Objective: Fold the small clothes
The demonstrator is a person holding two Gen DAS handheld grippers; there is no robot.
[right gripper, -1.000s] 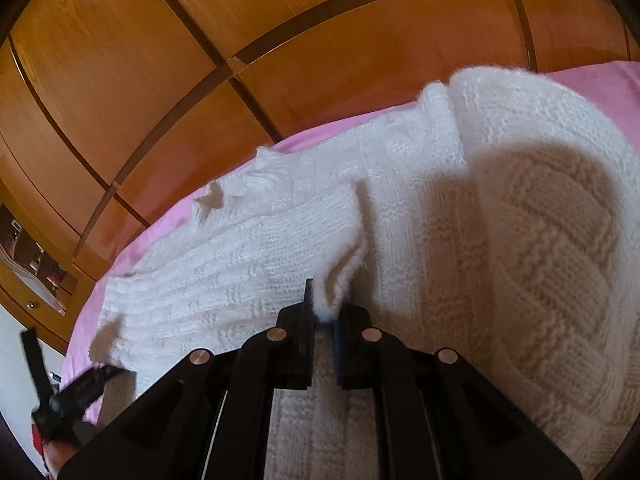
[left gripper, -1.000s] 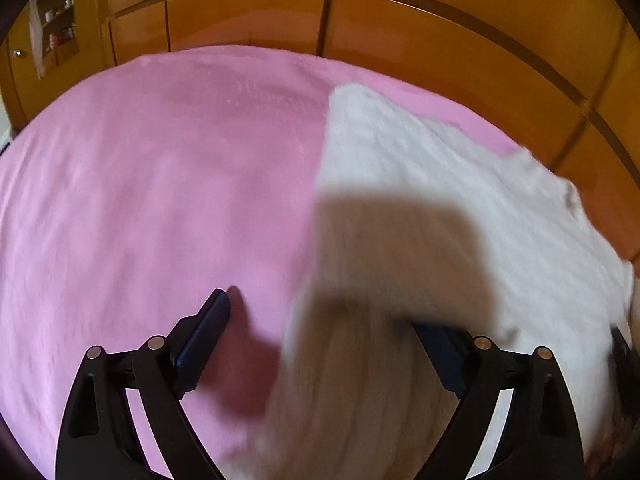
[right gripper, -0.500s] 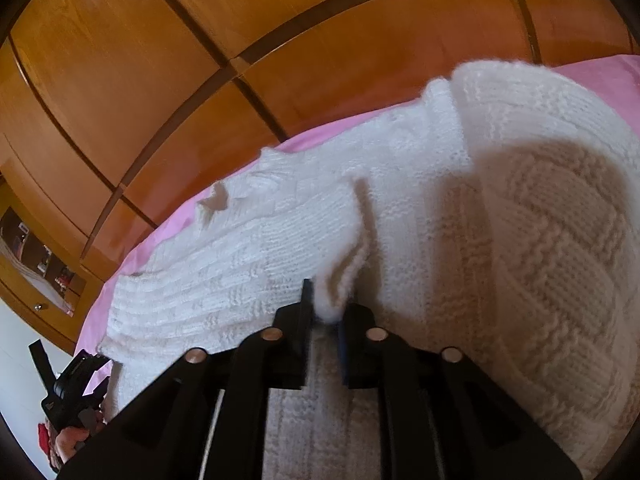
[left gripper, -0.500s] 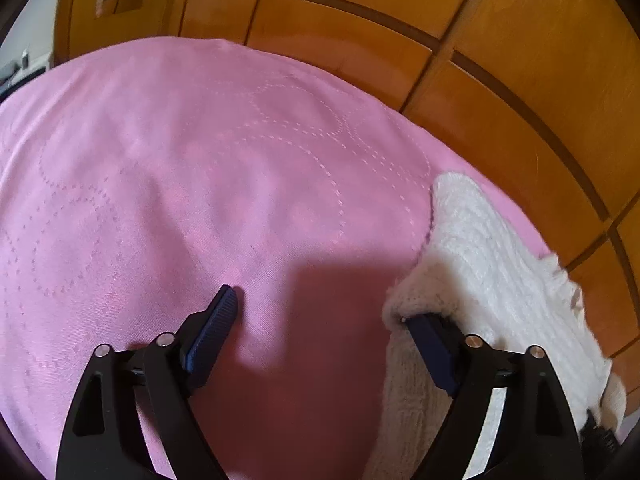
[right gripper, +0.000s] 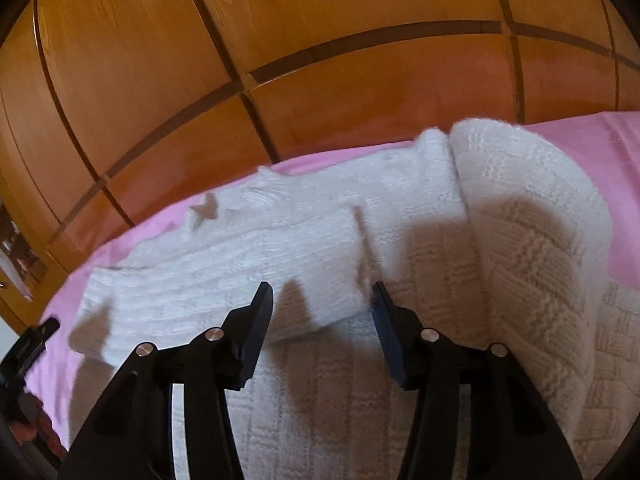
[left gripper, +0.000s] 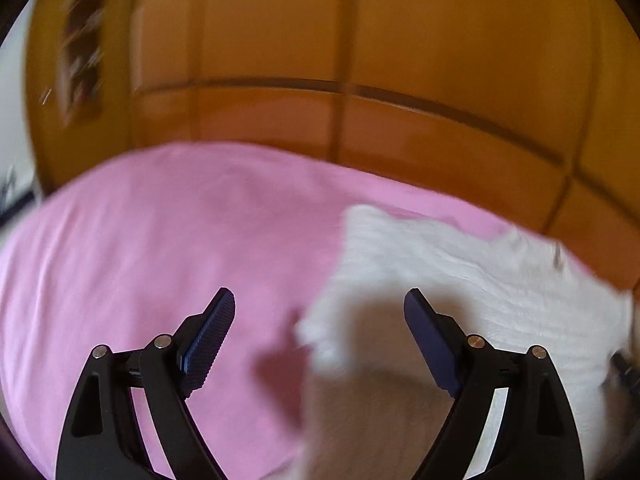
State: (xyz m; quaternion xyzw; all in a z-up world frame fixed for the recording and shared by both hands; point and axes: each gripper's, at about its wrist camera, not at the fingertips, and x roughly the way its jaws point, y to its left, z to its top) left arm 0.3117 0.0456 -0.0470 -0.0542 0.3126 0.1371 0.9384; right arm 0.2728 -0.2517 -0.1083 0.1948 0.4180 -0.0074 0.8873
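A small white knitted sweater lies on a pink bedspread. Its sleeve is folded across the body and its right side is folded over in a thick roll. My right gripper is open and empty, its jaws on either side of the sleeve's cuff edge. In the blurred left wrist view the sweater lies at the right on the bedspread. My left gripper is open and empty above the sweater's left edge.
Orange-brown wooden wardrobe doors stand right behind the bed, also in the left wrist view. The left gripper's black body shows at the right wrist view's left edge. A shelf is at far left.
My right gripper has opened and let go of the sleeve cuff, which now lies on the sweater. My left gripper has swung back toward the sweater, still open.
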